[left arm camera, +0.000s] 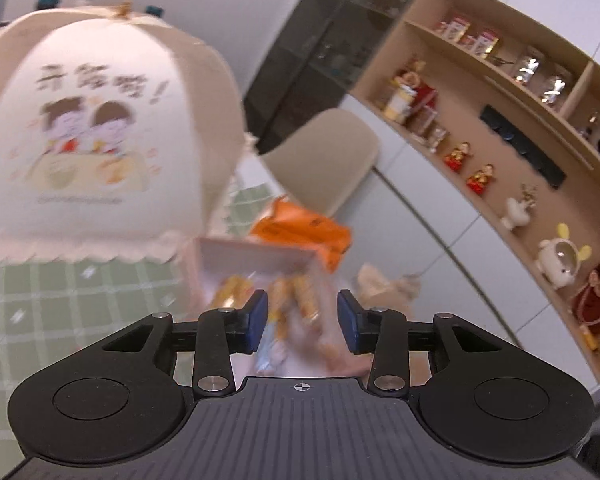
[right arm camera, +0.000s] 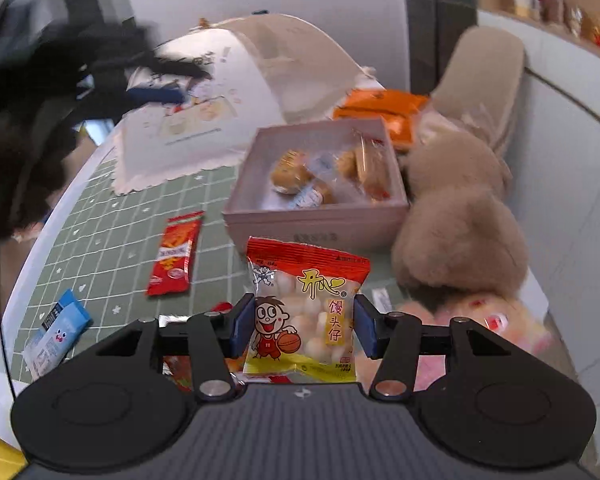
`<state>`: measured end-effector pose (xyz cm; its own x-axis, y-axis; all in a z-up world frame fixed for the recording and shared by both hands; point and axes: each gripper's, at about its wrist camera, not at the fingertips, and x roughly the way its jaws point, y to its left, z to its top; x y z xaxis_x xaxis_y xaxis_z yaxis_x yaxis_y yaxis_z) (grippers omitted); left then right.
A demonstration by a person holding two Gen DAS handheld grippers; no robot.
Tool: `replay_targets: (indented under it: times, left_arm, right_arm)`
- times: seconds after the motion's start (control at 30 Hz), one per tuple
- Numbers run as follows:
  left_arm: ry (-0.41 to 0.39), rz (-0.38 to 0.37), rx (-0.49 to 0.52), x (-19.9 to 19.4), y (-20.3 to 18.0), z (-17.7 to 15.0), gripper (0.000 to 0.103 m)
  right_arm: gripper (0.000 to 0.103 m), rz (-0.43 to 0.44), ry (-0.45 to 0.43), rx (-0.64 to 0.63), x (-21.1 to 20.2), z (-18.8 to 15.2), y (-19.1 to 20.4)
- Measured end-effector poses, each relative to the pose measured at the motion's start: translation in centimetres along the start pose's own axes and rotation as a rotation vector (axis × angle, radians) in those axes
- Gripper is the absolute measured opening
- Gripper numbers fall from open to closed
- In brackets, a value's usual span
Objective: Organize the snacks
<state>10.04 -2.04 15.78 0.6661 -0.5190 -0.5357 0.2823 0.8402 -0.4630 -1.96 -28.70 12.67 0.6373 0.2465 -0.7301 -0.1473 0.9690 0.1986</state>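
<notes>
Task is partway done. The pink box (right arm camera: 316, 216) sits on the table (right arm camera: 112, 216) at 12 o'clock from the right claw (right arm camera: 303, 328) and already holds several clear-wrapped pastries (right arm camera: 296, 178); more is left outside. The right claw is clamped on a red-and-yellow bag of small round buns (right arm camera: 306, 312), pads pressing both side edges, bag upright and just short of the box's near wall, so that one looks next to go in. Still loose on the table: a red snack sachet (right arm camera: 175, 254) at 10 o'clock of the held bag, a blue-and-white packet (right arm camera: 56, 334) at 9 o'clock near the table edge, and pink-wrapped snacks (right arm camera: 496, 322) at 3 o'clock, blurred. Orange packets (right arm camera: 380, 114) lie beyond the box's far wall, touching or just beside it, can't tell which. A plush toy (right arm camera: 460, 216) crowds the box's right side. The left claw (left arm camera: 302, 320) is open with nothing between the pads, hanging above the box (left arm camera: 256, 258) contents; the view is blurred. A food cover (left arm camera: 100, 132) stands at 10 o'clock of the box.
</notes>
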Motion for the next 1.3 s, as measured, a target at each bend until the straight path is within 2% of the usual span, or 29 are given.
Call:
replay_targets:
  times: [0.13, 0.23, 0.27, 0.3, 0.33, 0.37, 0.43, 0.47, 0.53, 0.63, 0.77, 0.9, 1.07, 1.2, 1.3]
  left_arm:
    - [0.063, 0.105, 0.004, -3.3, 1.9, -4.6, 0.042]
    - [0.118, 0.165, -0.116, -4.9, 4.9, -8.7, 0.042]
    - [0.129, 0.171, -0.16, -5.1, 5.6, -9.7, 0.042]
    - [0.136, 0.182, -0.194, -5.4, 6.4, -10.6, 0.042]
    - [0.141, 0.192, -0.21, -5.8, 6.9, -11.1, 0.042]
    - [0.148, 0.206, -0.221, -6.2, 7.5, -11.7, 0.042]
    - [0.14, 0.243, -0.226, -7.8, 8.4, -12.3, 0.042]
    - [0.123, 0.269, -0.22, -8.9, 9.0, -12.4, 0.042]
    - [0.09, 0.337, -0.212, -11.2, 10.2, -13.1, 0.042]
    - [0.084, 0.432, -0.232, -13.7, 12.6, -14.3, 0.042]
    - [0.097, 0.514, -0.281, -15.8, 15.7, -16.2, 0.042]
    - [0.094, 0.586, -0.321, -17.2, 17.9, -17.6, 0.042]
    - [0.069, 0.609, -0.332, -17.2, 18.4, -17.8, 0.042]
    - [0.079, 0.606, -0.285, -16.2, 17.5, -17.7, 0.042]
    - [0.092, 0.546, -0.283, -15.0, 16.8, -17.5, 0.042]
  right_arm:
    - [0.051, 0.018, -0.078, -0.027, -0.5, 3.2, -0.2]
    - [0.052, 0.04, -0.16, -0.049, -0.3, 9.6, 0.8]
    - [0.054, 0.038, -0.17, -0.051, 0.2, 11.9, 1.3]
    - [0.073, 0.027, -0.163, -0.052, 1.2, 14.6, 2.0]
    - [0.084, 0.015, -0.147, -0.053, 2.1, 16.6, 2.5]
    - [0.091, 0.001, -0.139, -0.043, 3.2, 18.6, 3.0]
    - [0.091, -0.03, -0.138, -0.002, 4.2, 20.3, 3.2]
    - [0.091, -0.01, -0.135, 0.018, 4.3, 20.4, 3.2]
    - [0.091, 0.062, -0.12, 0.041, 4.3, 19.0, 3.2]
    - [0.091, 0.093, -0.042, -0.005, 5.6, 15.9, 4.0]
    - [0.091, 0.097, 0.113, -0.12, 8.2, 9.2, 5.8]
    - [0.091, 0.137, 0.277, -0.155, 10.5, 3.0, 7.0]
    - [0.091, 0.108, 0.38, -0.184, 11.8, -3.0, 8.0]
    - [0.091, 0.037, 0.367, -0.271, 11.9, -5.5, 9.3]
    - [0.092, 0.017, 0.346, -0.291, 11.9, -5.5, 9.7]
